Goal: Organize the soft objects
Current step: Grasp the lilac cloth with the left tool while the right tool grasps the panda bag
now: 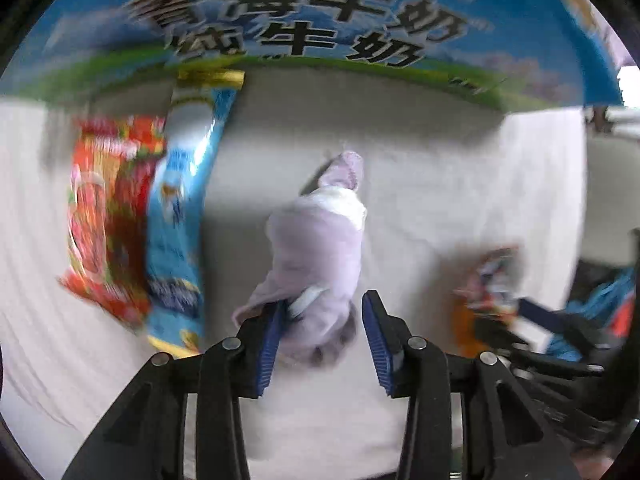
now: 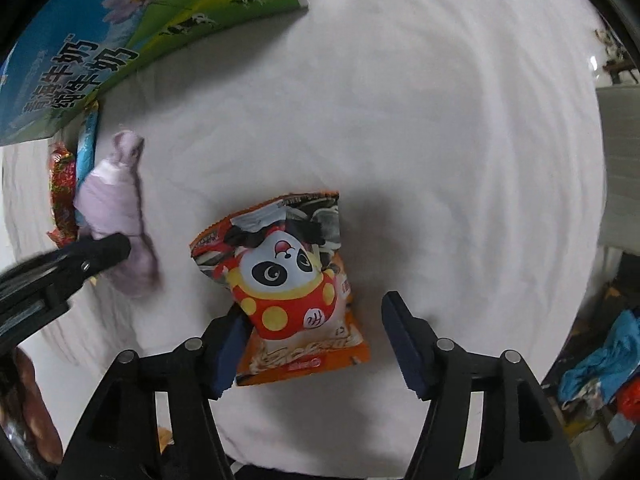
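A rolled lilac cloth (image 1: pixel 320 240) lies on the white sheet, its near end between the fingers of my open left gripper (image 1: pixel 324 312); it also shows in the right wrist view (image 2: pixel 116 204). A red snack bag (image 1: pixel 104 216) and a blue snack bag (image 1: pixel 180 220) lie side by side to its left. An orange panda snack bag (image 2: pixel 288 276) lies between the fingers of my open right gripper (image 2: pixel 316 312); it appears blurred in the left wrist view (image 1: pixel 484 280). The left gripper's finger (image 2: pixel 100 254) touches the cloth in the right wrist view.
A blue and green milk carton box (image 1: pixel 320 20) stands at the far side, also in the right wrist view (image 2: pixel 120 40). The white sheet (image 2: pixel 440 140) stretches to the right. Blue and red clutter (image 2: pixel 600 368) lies beyond the sheet's right edge.
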`<action>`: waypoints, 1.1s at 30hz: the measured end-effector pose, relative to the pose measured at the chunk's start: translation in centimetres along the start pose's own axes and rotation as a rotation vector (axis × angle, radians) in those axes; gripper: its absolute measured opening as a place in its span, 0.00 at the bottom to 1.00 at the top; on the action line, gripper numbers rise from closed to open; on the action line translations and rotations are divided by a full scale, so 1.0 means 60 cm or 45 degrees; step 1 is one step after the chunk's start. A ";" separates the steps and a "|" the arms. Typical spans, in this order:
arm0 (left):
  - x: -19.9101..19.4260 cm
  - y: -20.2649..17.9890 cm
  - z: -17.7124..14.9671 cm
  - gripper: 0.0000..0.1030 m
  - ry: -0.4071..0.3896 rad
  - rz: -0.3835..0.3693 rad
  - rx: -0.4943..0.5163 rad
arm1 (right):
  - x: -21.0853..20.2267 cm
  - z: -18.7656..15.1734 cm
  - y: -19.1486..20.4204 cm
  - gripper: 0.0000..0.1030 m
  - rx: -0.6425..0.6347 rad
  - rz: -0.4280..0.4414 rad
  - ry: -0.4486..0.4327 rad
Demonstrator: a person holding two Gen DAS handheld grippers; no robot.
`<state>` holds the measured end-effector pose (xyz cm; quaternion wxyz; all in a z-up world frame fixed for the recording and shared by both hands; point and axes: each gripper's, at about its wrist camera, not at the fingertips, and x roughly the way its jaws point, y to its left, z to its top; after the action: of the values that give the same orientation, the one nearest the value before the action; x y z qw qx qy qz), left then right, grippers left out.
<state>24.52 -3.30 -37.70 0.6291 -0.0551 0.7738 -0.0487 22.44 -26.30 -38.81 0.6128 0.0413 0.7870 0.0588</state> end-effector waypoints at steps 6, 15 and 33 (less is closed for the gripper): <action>0.028 -0.037 -0.002 0.36 -0.039 0.142 0.110 | 0.009 -0.021 0.041 0.53 0.002 -0.040 0.002; 0.046 -0.047 -0.107 0.29 0.023 -0.104 -0.054 | 0.003 -0.064 0.101 0.45 -0.002 -0.032 0.044; 0.049 -0.094 -0.130 0.28 -0.065 0.014 0.005 | 0.025 -0.097 0.126 0.42 -0.010 -0.034 -0.004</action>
<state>16.40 -9.26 -38.16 0.6491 -0.0506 0.7577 -0.0454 16.38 -18.84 -37.78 0.6148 0.0284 0.7863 0.0538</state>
